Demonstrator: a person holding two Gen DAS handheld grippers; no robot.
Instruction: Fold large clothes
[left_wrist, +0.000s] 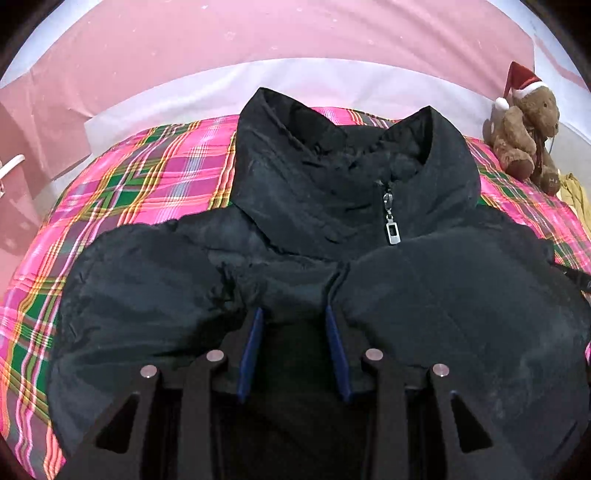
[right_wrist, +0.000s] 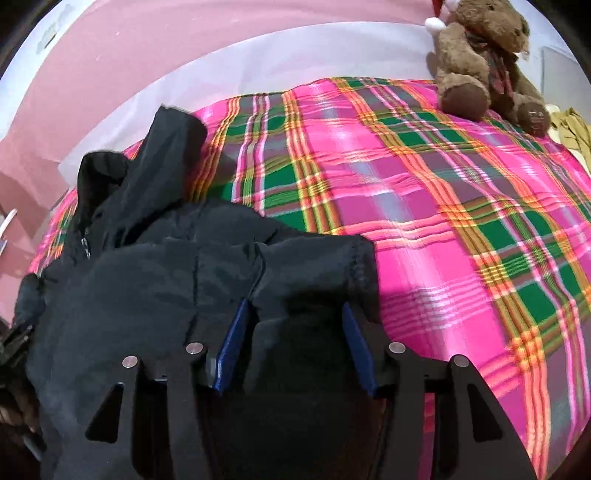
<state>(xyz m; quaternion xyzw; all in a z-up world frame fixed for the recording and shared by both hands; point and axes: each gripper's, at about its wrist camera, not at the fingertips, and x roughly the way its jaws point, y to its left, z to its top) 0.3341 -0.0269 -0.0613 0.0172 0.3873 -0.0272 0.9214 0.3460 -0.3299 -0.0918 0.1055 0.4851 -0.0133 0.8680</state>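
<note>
On plaid bedspread: black jacket, teddy bear | pink wall | both tongs released

The bed was covered by a plaid blanket in pink, green and orange, with a white sheet exposed beyond its far edge. A black padded jacket was laid directly on the blanket, collar toward the far side and zip closed. A brown teddy bear in a red Santa hat was seated at the far right corner, well apart from the jacket. Just beside the bear, a yellowish cloth was partly seen.
</note>
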